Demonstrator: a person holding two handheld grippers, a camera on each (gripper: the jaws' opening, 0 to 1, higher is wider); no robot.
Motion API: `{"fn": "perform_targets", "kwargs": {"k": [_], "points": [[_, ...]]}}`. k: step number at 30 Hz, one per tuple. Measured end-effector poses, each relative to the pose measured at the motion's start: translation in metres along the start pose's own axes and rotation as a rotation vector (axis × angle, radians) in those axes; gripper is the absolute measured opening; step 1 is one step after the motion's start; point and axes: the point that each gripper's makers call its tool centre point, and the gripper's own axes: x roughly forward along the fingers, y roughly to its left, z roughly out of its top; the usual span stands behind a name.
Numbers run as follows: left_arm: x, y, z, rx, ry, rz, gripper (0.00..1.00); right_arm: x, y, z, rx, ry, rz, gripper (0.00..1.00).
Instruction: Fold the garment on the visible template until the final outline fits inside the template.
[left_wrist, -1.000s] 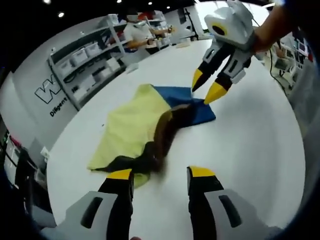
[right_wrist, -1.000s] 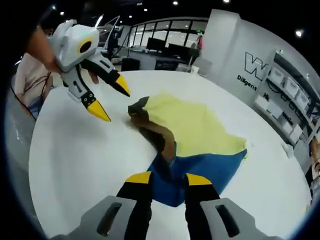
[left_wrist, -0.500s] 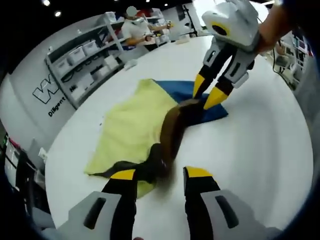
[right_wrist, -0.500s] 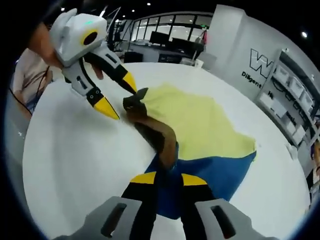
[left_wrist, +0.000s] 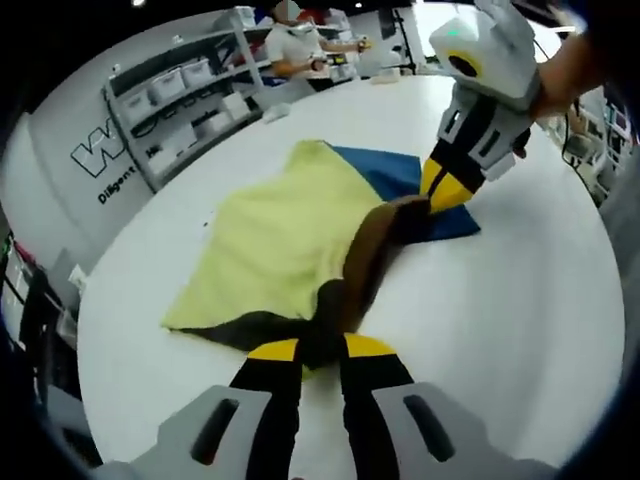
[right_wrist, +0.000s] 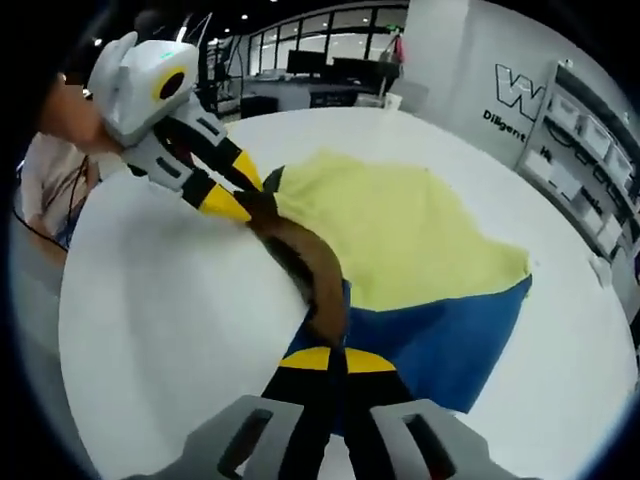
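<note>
Left gripper view: my left gripper (left_wrist: 322, 350) pinches the near end of the garment (left_wrist: 290, 235) on the white table (left_wrist: 520, 300). Right gripper (left_wrist: 450, 188) angles down, pinching the far end.

Right gripper view: right gripper (right_wrist: 333, 358) grips the brown fold; left gripper (right_wrist: 240, 195) slants in.

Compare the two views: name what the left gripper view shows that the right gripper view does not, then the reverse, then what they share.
Left gripper view: a person at the shelving behind the table.

Right gripper view: dark windows beyond the table, and a sleeve at the left edge.

Shared: the white table, the yellow and blue cloth with a brown band along its edge, the left gripper closed on one end of the band and the right gripper closed on the other.
</note>
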Motion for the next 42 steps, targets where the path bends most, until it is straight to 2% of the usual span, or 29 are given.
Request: {"fn": "perform_targets", "kwargs": {"k": [4,8,17,20,33,36,39,42], "points": [[-0.006,-0.001,-0.003,-0.070,0.007,-0.015,0.03,-0.005,0.006,-0.002,0.021,0.012,0.023,0.00],[-0.010,-0.008,-0.007,-0.059,0.019,-0.030,0.02,-0.012,0.018,-0.006,0.027,0.026,0.059,0.00],[-0.033,-0.038,-0.013,-0.102,0.018,-0.098,0.01,-0.033,0.039,-0.020,0.023,0.073,0.130,0.00],[-0.041,-0.046,-0.013,-0.115,0.015,-0.113,0.01,-0.041,0.045,-0.022,0.055,0.081,0.147,0.00],[-0.079,-0.083,-0.023,-0.149,0.009,-0.175,0.01,-0.076,0.083,-0.034,0.119,0.069,0.235,0.00],[-0.089,-0.093,-0.022,-0.154,-0.002,-0.187,0.01,-0.083,0.093,-0.036,0.113,0.075,0.248,0.00],[-0.097,-0.099,-0.020,-0.105,-0.029,-0.182,0.01,-0.091,0.102,-0.038,0.102,0.079,0.264,0.00],[-0.105,-0.106,-0.019,-0.153,-0.036,-0.205,0.01,-0.099,0.109,-0.041,0.090,0.087,0.277,0.00]]}}
